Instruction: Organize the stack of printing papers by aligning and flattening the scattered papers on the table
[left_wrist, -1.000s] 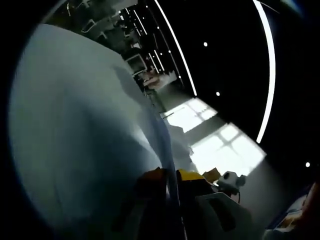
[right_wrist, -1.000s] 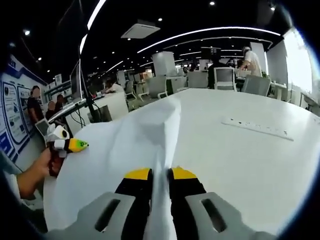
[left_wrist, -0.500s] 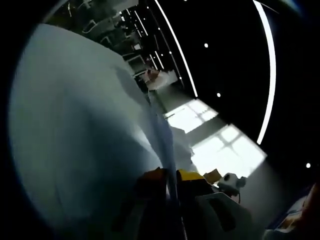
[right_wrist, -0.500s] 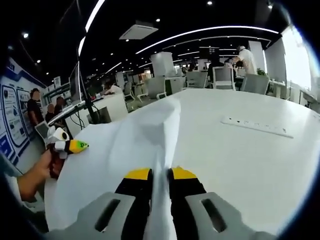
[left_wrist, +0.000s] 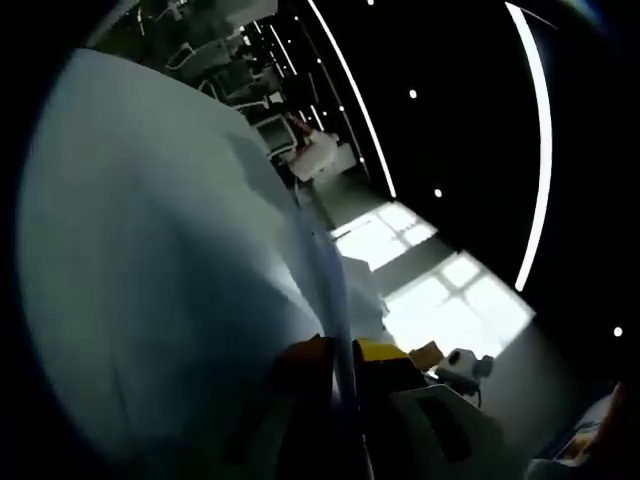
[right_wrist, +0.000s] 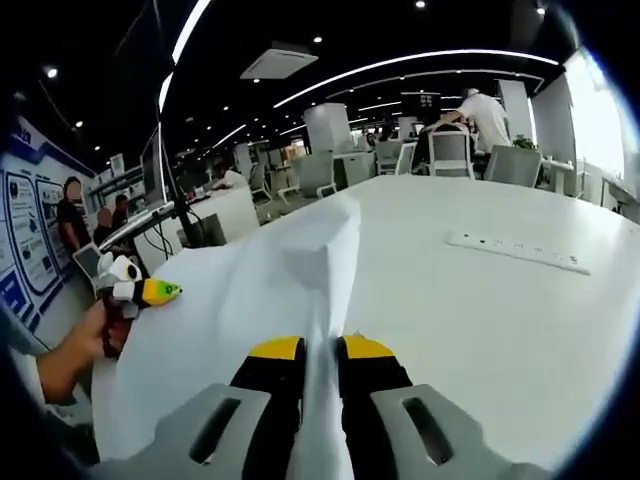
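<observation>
A stack of white printing papers (right_wrist: 285, 270) rises off the white table (right_wrist: 480, 320), standing on edge with its top corner curling over. My right gripper (right_wrist: 320, 352) is shut on the stack's near edge, its yellow-tipped jaws pressed to either side. In the left gripper view the same papers (left_wrist: 170, 260) spread as a broad grey-white sheet, and my left gripper (left_wrist: 343, 350) is shut on their edge. The left gripper (right_wrist: 150, 292) also appears in a person's hand at the far left of the right gripper view. The right gripper (left_wrist: 430, 353) appears low on the right of the left gripper view.
A white power strip (right_wrist: 518, 252) lies on the table to the right of the papers. Office chairs (right_wrist: 450, 155) and desks stand beyond the table's far edge, with a monitor arm (right_wrist: 170, 190) at the left. People stand and sit in the background.
Both grippers keep their hold and the papers stay put. In the right gripper view a person at the back has leaned over to the left.
</observation>
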